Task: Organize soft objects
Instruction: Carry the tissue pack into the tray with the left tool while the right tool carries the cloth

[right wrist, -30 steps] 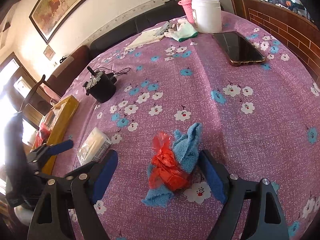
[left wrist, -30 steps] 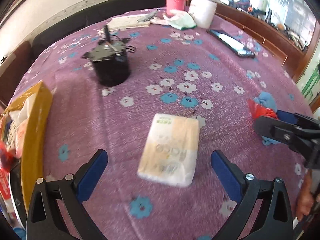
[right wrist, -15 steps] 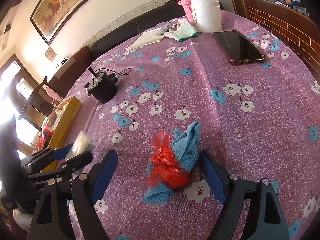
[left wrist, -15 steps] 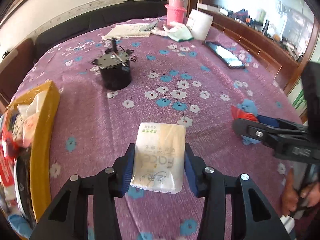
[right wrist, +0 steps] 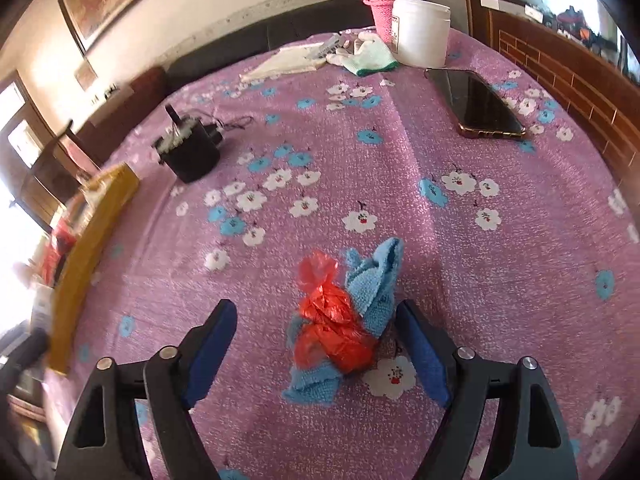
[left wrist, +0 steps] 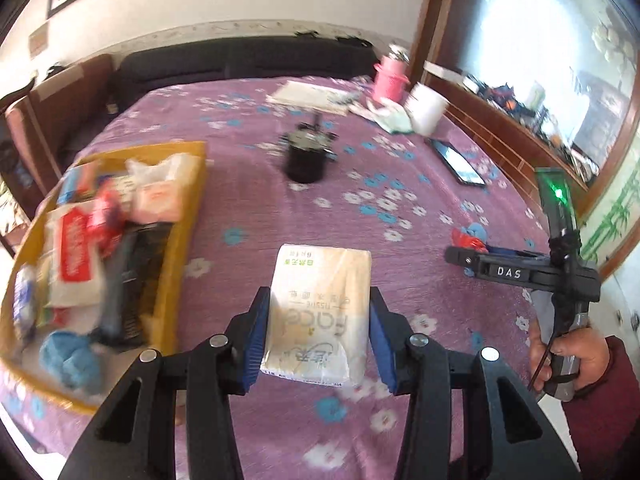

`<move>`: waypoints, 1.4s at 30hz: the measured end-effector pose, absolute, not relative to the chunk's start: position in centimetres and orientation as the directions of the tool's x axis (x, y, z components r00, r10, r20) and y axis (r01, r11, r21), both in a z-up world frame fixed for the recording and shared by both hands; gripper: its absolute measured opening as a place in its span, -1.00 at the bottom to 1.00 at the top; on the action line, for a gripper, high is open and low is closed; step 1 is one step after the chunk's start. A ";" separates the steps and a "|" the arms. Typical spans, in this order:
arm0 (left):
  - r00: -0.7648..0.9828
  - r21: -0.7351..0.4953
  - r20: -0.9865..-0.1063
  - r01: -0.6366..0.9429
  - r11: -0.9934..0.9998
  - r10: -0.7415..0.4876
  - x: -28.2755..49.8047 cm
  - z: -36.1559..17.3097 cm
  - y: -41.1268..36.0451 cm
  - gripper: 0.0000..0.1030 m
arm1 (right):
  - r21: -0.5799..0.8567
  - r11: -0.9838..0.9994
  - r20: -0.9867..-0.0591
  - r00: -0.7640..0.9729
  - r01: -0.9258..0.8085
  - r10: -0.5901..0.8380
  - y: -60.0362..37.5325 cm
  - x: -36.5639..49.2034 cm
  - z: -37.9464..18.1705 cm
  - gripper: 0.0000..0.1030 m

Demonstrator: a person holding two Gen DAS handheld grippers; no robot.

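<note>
My left gripper [left wrist: 318, 336] is shut on a cream pack of facial tissues [left wrist: 320, 312] and holds it above the purple flowered tablecloth. A yellow box [left wrist: 176, 240] with several soft packs and cloths stands to its left. My right gripper [right wrist: 320, 344] is open, its jaws on either side of a red plastic bag [right wrist: 332, 332] bunched with a blue cloth [right wrist: 376, 280] on the table. In the left wrist view the right gripper [left wrist: 480, 260] shows at the right with the red bag and blue cloth [left wrist: 472, 236] at its tip.
A black round device [right wrist: 188, 156] with a cable stands mid-table. A phone [right wrist: 476, 104], a white jar [right wrist: 420, 32], a pink bottle [right wrist: 380, 0], a glove [right wrist: 368, 56] and papers [right wrist: 288, 60] lie at the far side. The yellow box [right wrist: 88, 240] is at the left edge.
My left gripper closed on the tissue pack, lifted it off the table and swung left toward the yellow box. My right gripper stayed open around the red bag and blue cloth.
</note>
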State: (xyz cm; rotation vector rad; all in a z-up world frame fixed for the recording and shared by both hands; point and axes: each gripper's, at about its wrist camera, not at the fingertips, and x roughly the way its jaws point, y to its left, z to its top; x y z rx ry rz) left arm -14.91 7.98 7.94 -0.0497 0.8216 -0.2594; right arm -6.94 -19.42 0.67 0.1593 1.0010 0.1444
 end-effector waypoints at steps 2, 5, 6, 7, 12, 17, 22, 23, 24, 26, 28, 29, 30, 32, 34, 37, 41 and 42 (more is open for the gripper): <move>0.661 -0.167 -0.709 0.179 0.969 -0.245 -15.4 8.1 9.7 -0.12 | 0.145 0.988 -0.837 0.527 -0.046 0.147 -19.0 -7.0 0.8 0.10; 0.669 -0.214 -0.702 0.127 0.968 -0.243 -16.0 8.1 12.5 -0.12 | 0.128 0.991 -0.844 0.522 -0.030 0.125 -19.4 -7.1 0.8 -0.14; 0.672 -0.221 -0.701 0.111 0.969 -0.237 -16.1 8.0 13.3 -0.12 | 0.133 0.991 -0.844 0.521 -0.024 0.126 -19.6 -7.1 0.9 -0.15; 0.674 -0.227 -0.701 0.100 0.969 -0.234 -16.2 7.9 13.9 -0.12 | 0.135 0.991 -0.842 0.524 -0.019 0.125 -19.7 -7.2 1.0 -0.16; 0.693 -0.250 -0.695 0.020 0.968 -0.194 -16.8 7.7 17.9 -0.12 | 0.166 0.986 -0.816 0.557 -0.028 0.153 -19.3 -8.1 2.7 -0.16; 0.713 -0.276 -0.687 -0.076 0.958 -0.141 -17.3 7.7 22.4 -0.12 | 0.190 0.977 -0.773 0.599 -0.097 0.209 -17.0 -8.7 5.4 -0.15; 0.726 -0.286 -0.682 -0.159 0.945 -0.084 -17.8 7.8 26.1 -0.12 | 0.218 0.958 -0.740 0.608 -0.189 0.288 -13.2 -9.1 7.2 -0.15; 0.728 -0.286 -0.681 -0.170 0.943 -0.075 -17.9 7.8 26.7 -0.12 | 0.220 0.953 -0.737 0.605 -0.208 0.302 -12.3 -9.1 7.4 -0.15; 0.730 -0.285 -0.680 -0.185 0.940 -0.063 -18.1 7.8 27.3 -0.12 | 0.223 0.949 -0.736 0.600 -0.224 0.314 -11.6 -9.1 7.4 -0.15; 0.731 -0.280 -0.681 -0.210 0.937 -0.040 -18.2 7.7 28.3 -0.12 | 0.231 0.938 -0.735 0.585 -0.259 0.343 -9.9 -9.3 7.6 -0.15; 0.730 -0.275 -0.683 -0.232 0.933 -0.020 -18.3 7.6 29.3 -0.12 | 0.236 0.929 -0.736 0.572 -0.286 0.363 -8.4 -9.3 7.5 -0.15; 0.728 -0.274 -0.686 -0.241 0.931 -0.013 -18.2 7.5 29.7 -0.12 | 0.238 0.923 -0.737 0.564 -0.301 0.374 -7.7 -9.4 7.5 -0.15; 0.726 -0.273 -0.688 -0.251 0.929 -0.006 -18.3 7.3 30.1 -0.12 | 0.239 0.919 -0.737 0.557 -0.315 0.383 -6.9 -9.4 7.4 -0.15; 0.719 -0.274 -0.695 -0.266 0.924 0.001 -18.1 7.0 30.8 -0.12 | 0.246 0.910 -0.736 0.546 -0.334 0.400 -5.8 -9.6 7.3 -0.15; 0.710 -0.269 -0.704 -0.273 0.924 0.005 -17.9 6.6 31.2 -0.12 | 0.254 0.900 -0.737 0.532 -0.355 0.417 -4.6 -9.8 7.2 -0.15; 0.701 -0.253 -0.713 -0.268 0.930 0.008 -17.4 6.2 31.2 -0.12 | 0.260 0.884 -0.740 0.508 -0.388 0.440 -2.8 -10.1 7.0 -0.15; 0.692 -0.233 -0.722 -0.260 0.937 0.013 -16.5 5.6 31.0 -0.12 | 0.261 0.871 -0.743 0.489 -0.416 0.456 -1.1 -10.3 6.8 -0.15; 0.690 -0.229 -0.724 -0.260 0.938 0.015 -16.3 5.5 31.0 -0.12 | 0.261 0.868 -0.744 0.485 -0.422 0.459 -0.8 -10.4 6.7 -0.14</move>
